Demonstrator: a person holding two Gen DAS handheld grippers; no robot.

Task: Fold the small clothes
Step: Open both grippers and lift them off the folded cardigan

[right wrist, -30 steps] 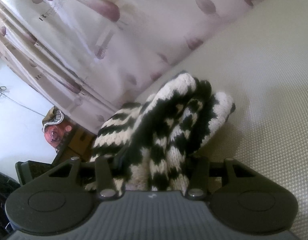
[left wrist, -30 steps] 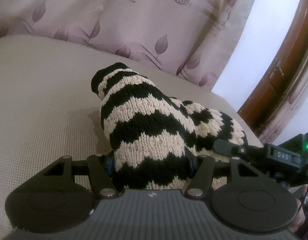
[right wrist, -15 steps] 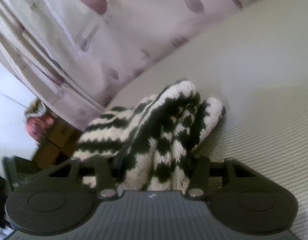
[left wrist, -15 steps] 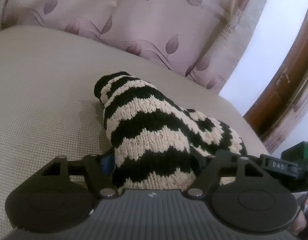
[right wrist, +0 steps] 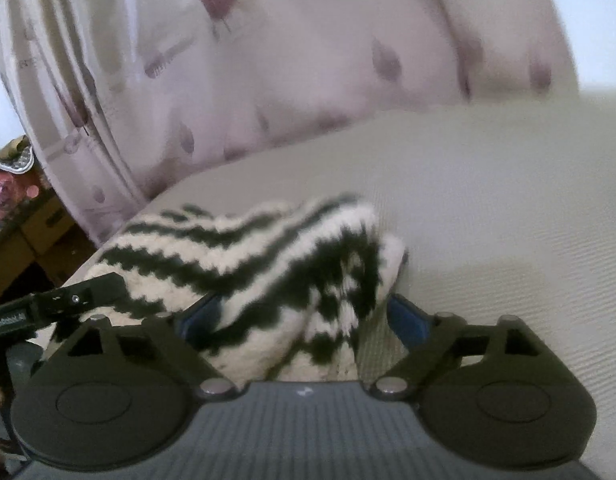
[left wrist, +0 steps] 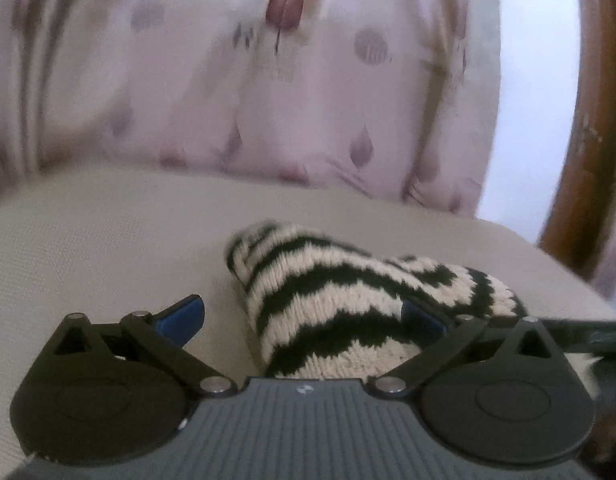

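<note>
A small black-and-cream zigzag knitted garment [left wrist: 332, 304] lies bunched and folded over on a beige woven surface [left wrist: 87, 248]. My left gripper [left wrist: 303, 316] is open, its blue pads [left wrist: 183, 316] spread wide, with the knit lying between them against the right finger. In the right wrist view the same garment [right wrist: 259, 264] lies between the fingers of my right gripper [right wrist: 303, 316], which is open, blue pads [right wrist: 404, 316] apart from the cloth on the right side. The left gripper's black finger [right wrist: 67, 300] shows at the left.
A pink curtain with leaf print [left wrist: 267, 100] hangs close behind the surface. A brown wooden frame [left wrist: 580, 160] stands at the right. Cardboard boxes and clutter [right wrist: 23, 216] sit beyond the surface's left edge in the right wrist view.
Both grippers have opened and let go of the knit. The garment has dropped lower and flatter onto the surface, and both cameras have tilted up toward the curtain.
</note>
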